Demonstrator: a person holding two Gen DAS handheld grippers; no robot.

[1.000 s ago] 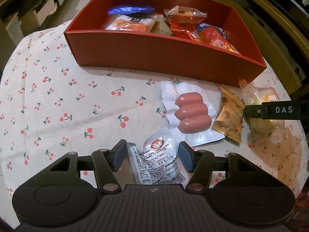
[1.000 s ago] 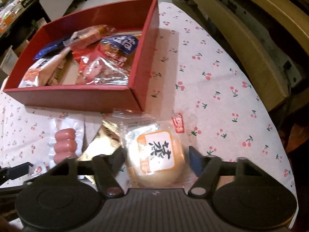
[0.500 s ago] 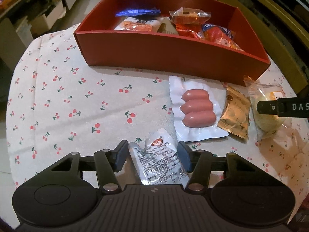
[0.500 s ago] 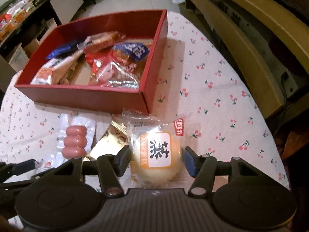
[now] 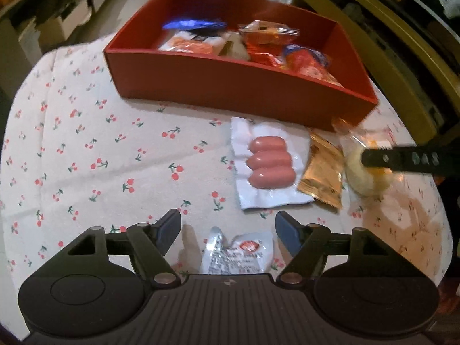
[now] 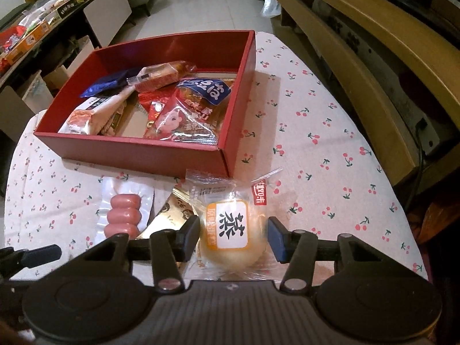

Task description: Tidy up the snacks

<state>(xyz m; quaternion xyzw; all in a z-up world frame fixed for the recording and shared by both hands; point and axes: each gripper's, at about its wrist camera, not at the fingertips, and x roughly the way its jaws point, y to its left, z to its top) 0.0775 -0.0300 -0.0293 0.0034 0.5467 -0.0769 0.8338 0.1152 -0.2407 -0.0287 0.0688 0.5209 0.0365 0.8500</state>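
A red box (image 5: pixel 230 92) with several snack packs stands at the back of the cherry-print table; it also shows in the right wrist view (image 6: pixel 138 155). My left gripper (image 5: pixel 228 228) is open, a silver snack pouch (image 5: pixel 238 254) lying between and below its fingers. My right gripper (image 6: pixel 234 237) is open around a wrapped yellow bun (image 6: pixel 230 235), fingers close on both sides, and the bun also shows in the left wrist view (image 5: pixel 365 172). A sausage pack (image 5: pixel 268 166) and a gold packet (image 5: pixel 323 178) lie between the two grippers.
The tablecloth (image 5: pixel 100 158) spreads to the left of the sausage pack. A wooden bench (image 6: pixel 373 57) runs along the table's right side. Shelves and boxes (image 6: pixel 43 37) stand on the far left beyond the table.
My left gripper has opened wider and pulled back; the silver pouch now lies loose below it. My right gripper has risen and pulled back slightly, still around the bun.
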